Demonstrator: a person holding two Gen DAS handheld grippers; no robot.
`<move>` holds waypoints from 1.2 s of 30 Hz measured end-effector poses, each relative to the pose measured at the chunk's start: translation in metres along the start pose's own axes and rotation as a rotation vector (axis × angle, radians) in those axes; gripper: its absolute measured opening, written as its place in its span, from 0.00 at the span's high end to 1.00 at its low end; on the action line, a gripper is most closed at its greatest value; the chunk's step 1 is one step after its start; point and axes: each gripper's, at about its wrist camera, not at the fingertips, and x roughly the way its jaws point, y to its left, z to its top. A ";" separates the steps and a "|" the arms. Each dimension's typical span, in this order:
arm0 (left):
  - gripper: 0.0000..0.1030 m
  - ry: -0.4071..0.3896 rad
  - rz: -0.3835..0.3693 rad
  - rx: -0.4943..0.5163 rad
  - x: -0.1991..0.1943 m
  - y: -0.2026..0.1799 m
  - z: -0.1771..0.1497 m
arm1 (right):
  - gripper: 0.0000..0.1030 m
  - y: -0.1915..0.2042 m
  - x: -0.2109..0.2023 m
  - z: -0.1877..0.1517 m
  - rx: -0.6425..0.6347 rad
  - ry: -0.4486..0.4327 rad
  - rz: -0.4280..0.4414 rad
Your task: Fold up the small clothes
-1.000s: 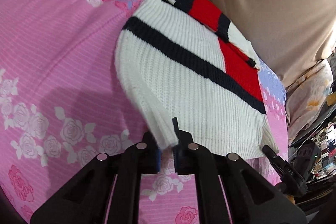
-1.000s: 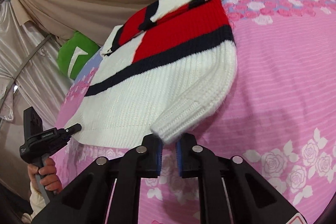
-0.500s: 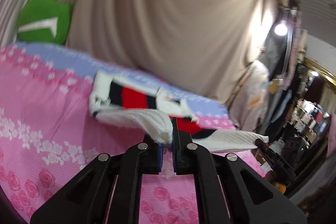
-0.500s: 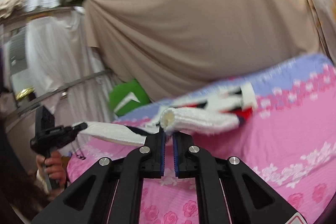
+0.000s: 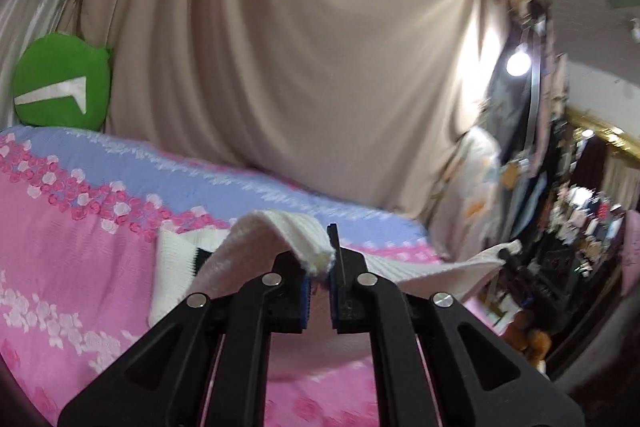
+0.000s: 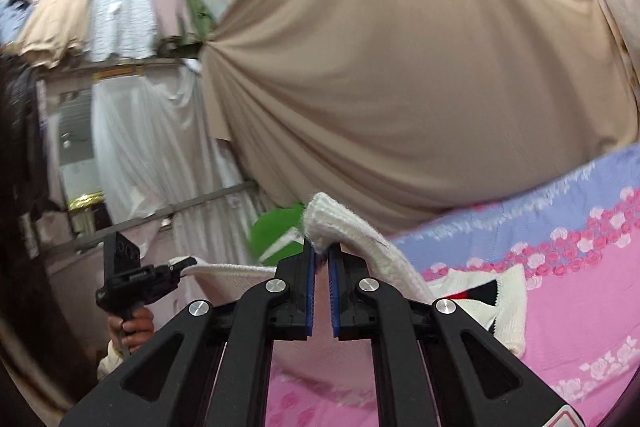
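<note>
A small white knit sweater (image 5: 272, 227) with navy and red blocks is lifted off the pink floral bedspread (image 5: 60, 247). My left gripper (image 5: 320, 267) is shut on one white sleeve cuff. My right gripper (image 6: 321, 255) is shut on the other sleeve cuff (image 6: 324, 215). The sweater body (image 6: 504, 291) hangs between them, its collar end still resting on the bedspread (image 6: 580, 307). In the right wrist view the left gripper (image 6: 136, 279) shows at left, pinching the sweater's edge.
A beige curtain (image 5: 300, 67) hangs behind the bed. A green cushion (image 5: 60, 83) sits at the bed's far left corner. Cluttered shelves (image 5: 580, 227) stand to the right; hanging clothes (image 6: 100, 23) and white drapes are at left.
Both grippers have raised the sleeve cuffs higher off the bed and tilted up, so the sweater now hangs lifted and most of its body has left the bedspread.
</note>
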 end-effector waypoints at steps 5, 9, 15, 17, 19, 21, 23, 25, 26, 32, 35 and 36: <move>0.94 0.207 0.181 -0.074 0.136 0.057 0.007 | 0.95 -0.078 0.100 0.008 0.127 0.164 -0.136; 0.94 0.344 0.282 -0.184 0.215 0.107 -0.009 | 0.96 -0.132 0.165 0.001 0.210 0.283 -0.255; 0.88 0.437 0.352 -0.247 0.270 0.150 -0.040 | 0.91 -0.188 0.214 -0.023 0.259 0.405 -0.408; 0.85 0.410 0.335 -0.234 0.269 0.150 -0.041 | 0.88 -0.190 0.207 -0.023 0.278 0.361 -0.404; 0.73 0.374 0.319 -0.225 0.259 0.146 -0.034 | 0.81 -0.179 0.189 -0.016 0.237 0.305 -0.418; 0.27 0.285 0.344 -0.210 0.230 0.139 -0.022 | 0.51 -0.166 0.170 -0.013 0.186 0.274 -0.440; 0.09 0.189 0.363 -0.186 0.204 0.131 -0.014 | 0.43 -0.156 0.162 -0.018 0.139 0.302 -0.426; 0.09 0.198 0.374 -0.167 0.200 0.130 -0.011 | 0.42 -0.156 0.168 -0.028 0.114 0.370 -0.426; 0.09 0.240 0.366 -0.168 0.208 0.133 -0.013 | 0.42 -0.158 0.174 -0.032 0.107 0.400 -0.437; 0.67 0.436 0.391 -0.150 0.263 0.140 -0.040 | 0.71 -0.174 0.219 -0.055 0.055 0.558 -0.535; 0.93 0.400 0.365 -0.164 0.252 0.137 -0.031 | 1.00 -0.161 0.204 -0.042 0.048 0.486 -0.469; 0.93 0.358 0.361 -0.164 0.240 0.134 -0.022 | 1.00 -0.154 0.192 -0.032 0.053 0.426 -0.457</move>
